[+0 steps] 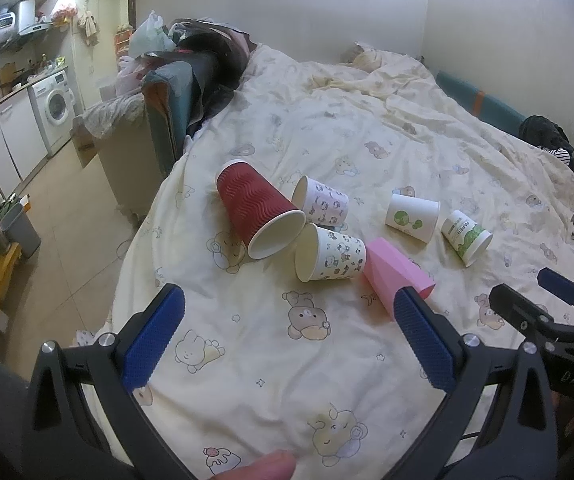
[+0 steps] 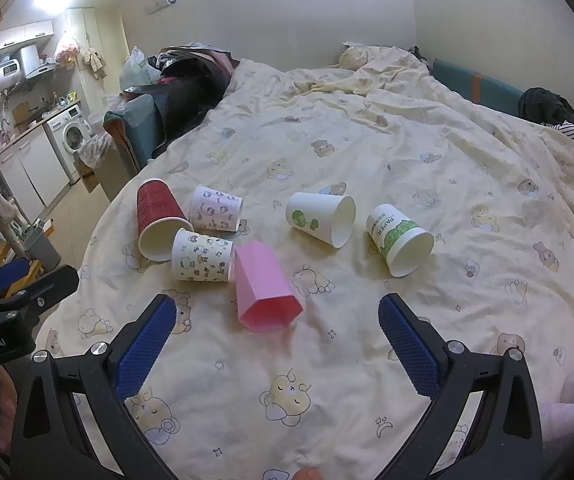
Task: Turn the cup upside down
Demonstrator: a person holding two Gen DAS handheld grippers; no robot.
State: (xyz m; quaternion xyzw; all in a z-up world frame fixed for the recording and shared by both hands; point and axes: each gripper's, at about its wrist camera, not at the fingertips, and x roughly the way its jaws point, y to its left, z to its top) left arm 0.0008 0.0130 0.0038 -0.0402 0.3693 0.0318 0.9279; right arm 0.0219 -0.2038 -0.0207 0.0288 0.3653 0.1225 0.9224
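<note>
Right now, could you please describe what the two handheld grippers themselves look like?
The left gripper and the right gripper look alike: black V-shaped plastic frames with silver screw heads, each finger faced with a blue knurled pad. Partial white lettering marks each body: "DAS" on the right one as seen from the left wrist, "enRobot.AI" on the left one as seen from the right wrist. A thin dark cable shows under the left gripper's frame.

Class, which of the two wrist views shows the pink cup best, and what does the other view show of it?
The right wrist view: the pink cup lies fully visible on its side, open mouth towards the camera. In the left wrist view the pink cup is seen more side-on, its mouth end partly hidden behind a blue finger.
</note>
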